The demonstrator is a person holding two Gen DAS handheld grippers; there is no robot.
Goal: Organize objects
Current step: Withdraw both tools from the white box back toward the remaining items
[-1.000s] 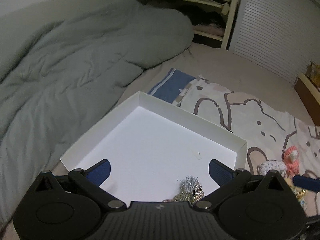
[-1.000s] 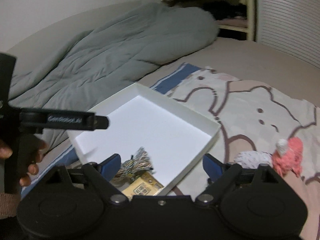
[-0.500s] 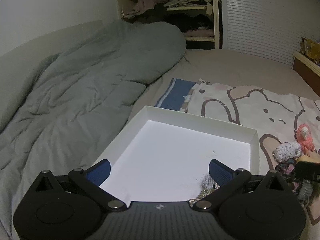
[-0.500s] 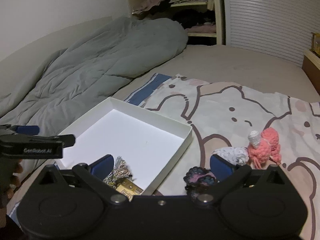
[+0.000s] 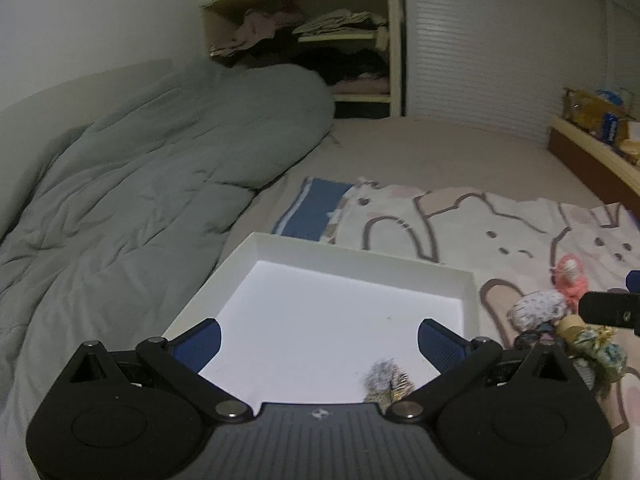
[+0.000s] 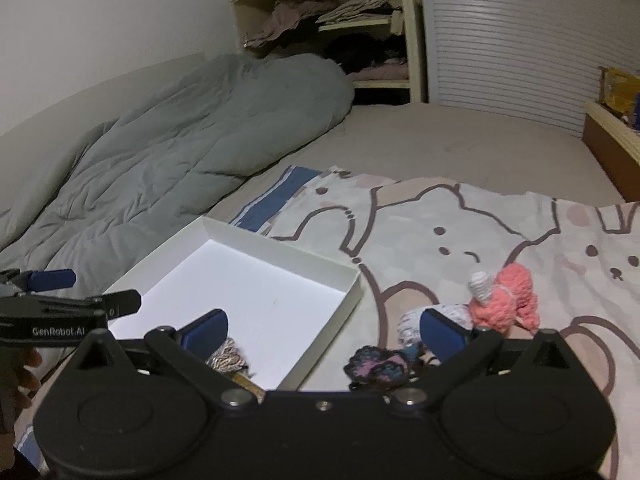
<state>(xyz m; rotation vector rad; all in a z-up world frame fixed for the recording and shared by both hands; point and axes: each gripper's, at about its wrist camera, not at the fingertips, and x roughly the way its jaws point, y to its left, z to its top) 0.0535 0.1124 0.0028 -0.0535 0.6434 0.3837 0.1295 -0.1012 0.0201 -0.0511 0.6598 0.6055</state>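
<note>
From the left wrist view, the left tongs (image 5: pixel 318 342) stand wide apart with nothing between them, held over the near part of a white box (image 5: pixel 362 256) that lies on the bed (image 5: pixel 440 148). A small tasselled yarn bundle (image 5: pixel 386 380) sits in the box's near right corner. Outside the box, to its right on the cartoon-print sheet (image 5: pixel 460 216), lie a pink crocheted toy (image 5: pixel 572 280), a pale knitted ball (image 5: pixel 538 310) and a tangle of coloured pieces (image 5: pixel 596 348), close together. A grey duvet (image 5: pixel 140 200) fills the left. From the right wrist view, the right tongs (image 6: pixel 324 330) are also spread wide and hold nothing, above the box's right wall (image 6: pixel 320 344). The pink toy (image 6: pixel 508 300) touches the pale ball (image 6: pixel 412 322) just past the right finger; a dark crocheted piece (image 6: pixel 378 364) lies nearest the camera beside the box. The yarn bundle (image 6: pixel 226 356) rests inside the box by the left finger.
</note>
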